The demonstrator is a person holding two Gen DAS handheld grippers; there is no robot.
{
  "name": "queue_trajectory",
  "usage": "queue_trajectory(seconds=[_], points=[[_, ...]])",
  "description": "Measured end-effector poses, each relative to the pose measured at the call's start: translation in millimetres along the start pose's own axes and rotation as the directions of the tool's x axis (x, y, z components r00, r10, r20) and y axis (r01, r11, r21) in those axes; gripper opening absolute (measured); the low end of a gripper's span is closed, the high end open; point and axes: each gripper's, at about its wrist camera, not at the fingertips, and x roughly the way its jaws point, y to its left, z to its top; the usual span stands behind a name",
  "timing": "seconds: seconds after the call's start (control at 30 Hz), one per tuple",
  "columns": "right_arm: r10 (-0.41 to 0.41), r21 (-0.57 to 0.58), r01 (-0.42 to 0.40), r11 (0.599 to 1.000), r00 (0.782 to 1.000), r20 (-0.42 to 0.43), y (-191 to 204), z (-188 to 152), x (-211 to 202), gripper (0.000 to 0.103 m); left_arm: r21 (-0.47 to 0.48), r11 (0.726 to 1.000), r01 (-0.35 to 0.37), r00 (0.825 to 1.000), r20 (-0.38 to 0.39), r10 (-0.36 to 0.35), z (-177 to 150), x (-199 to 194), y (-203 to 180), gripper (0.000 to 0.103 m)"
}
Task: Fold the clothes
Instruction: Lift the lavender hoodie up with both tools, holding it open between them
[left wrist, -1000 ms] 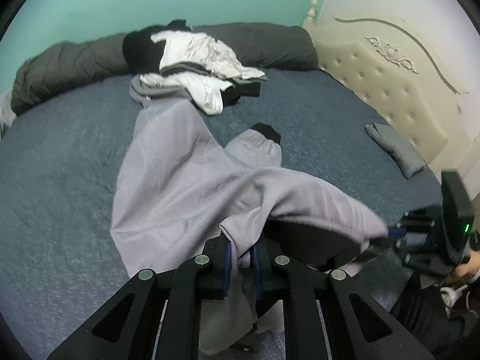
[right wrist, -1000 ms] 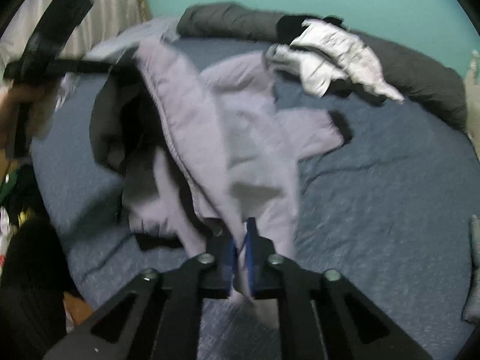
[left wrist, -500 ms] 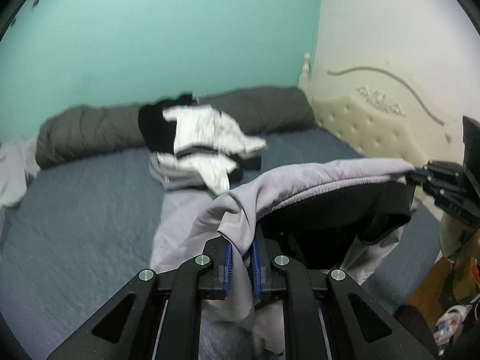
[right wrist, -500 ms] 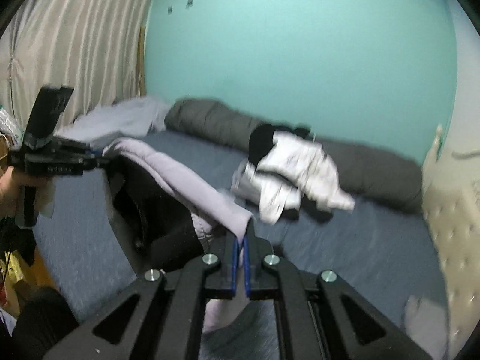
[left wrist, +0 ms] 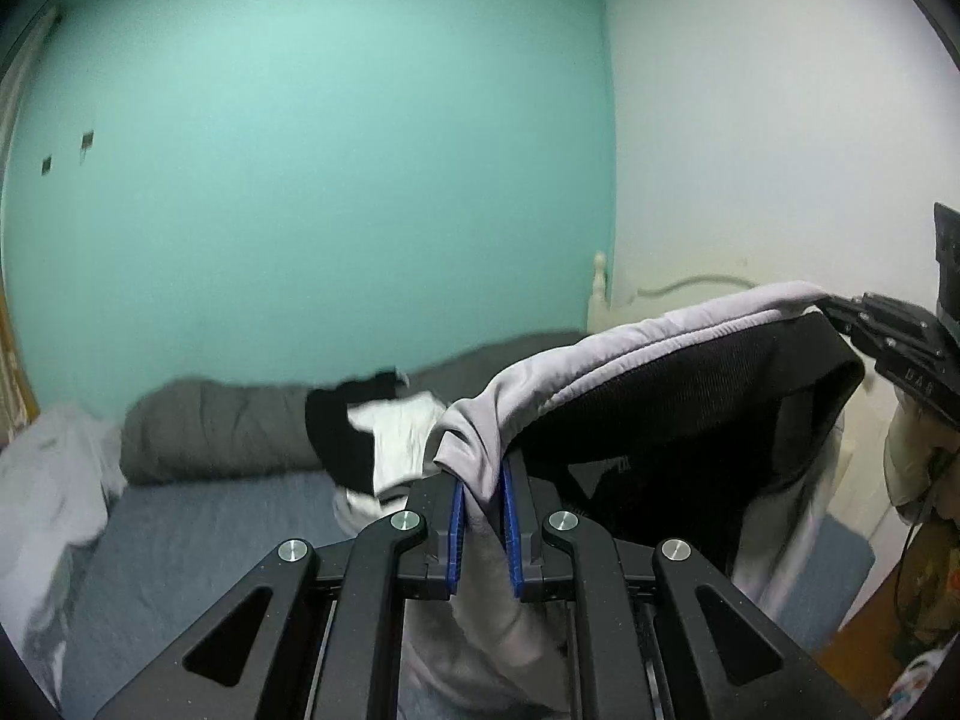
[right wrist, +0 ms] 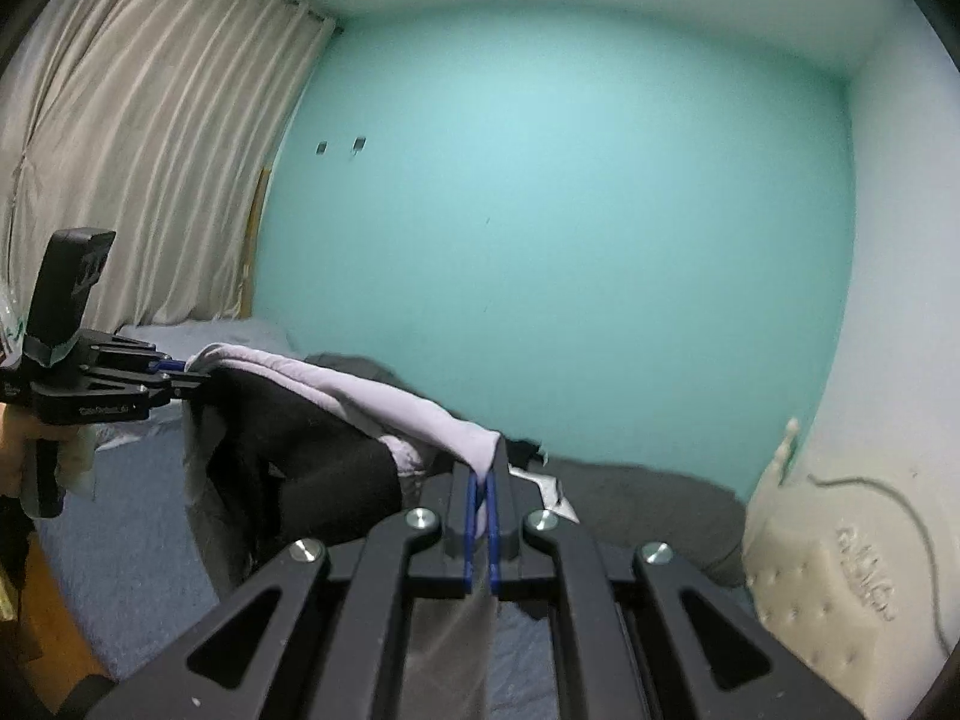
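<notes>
1. The left claw [left wrist: 480,483] is pinched almost shut on a bunched edge of the grey garment [left wrist: 600,360]; cloth fills the narrow gap between its blue pads [left wrist: 457,531].
2. The right claw [right wrist: 483,483] is clamped nearly fully closed on the opposite edge of the same garment, with thin cloth between its pads.
3. Both claws point roughly level, slightly downward, toward the teal wall [right wrist: 570,240].
4. The garment hangs stretched between the two claws above the bed [left wrist: 198,540], its black lining [left wrist: 690,420] facing the cameras.
5. In the left wrist view, the right claw appears at 3 o'clock, gripping the cloth's far end.
6. In the right wrist view, the left claw appears at 9 o'clock, a hand [right wrist: 15,450] on its handle.
7. A pile of clothes [left wrist: 384,438] lies on the bed against a dark bolster [left wrist: 216,438]; blurred.
</notes>
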Motion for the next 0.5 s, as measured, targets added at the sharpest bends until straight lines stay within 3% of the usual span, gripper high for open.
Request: queue_trajectory(seconds=[0.1, 0.23, 0.5], points=[[-0.023, 0.014, 0.023, 1.000, 0.999, 0.030, -8.9, 25.5, -18.0, 0.002, 0.014, 1.000, 0.006, 0.999, 0.042, -0.007, 36.2, -22.2, -7.1, 0.012], [-0.038, 0.026, 0.037, 0.999, 0.998, 0.057, -14.9, 46.7, -38.3, 0.002, 0.036, 0.999, 0.003, 0.997, 0.075, -0.006, 61.2, -46.1, -17.3, 0.012], [-0.014, 0.010, 0.013, 1.000, 0.999, 0.047, -11.8, 41.3, -59.4, 0.002, 0.068, 0.998, 0.016, 0.995, 0.096, -0.023, 66.8, -84.5, -27.6, 0.011]])
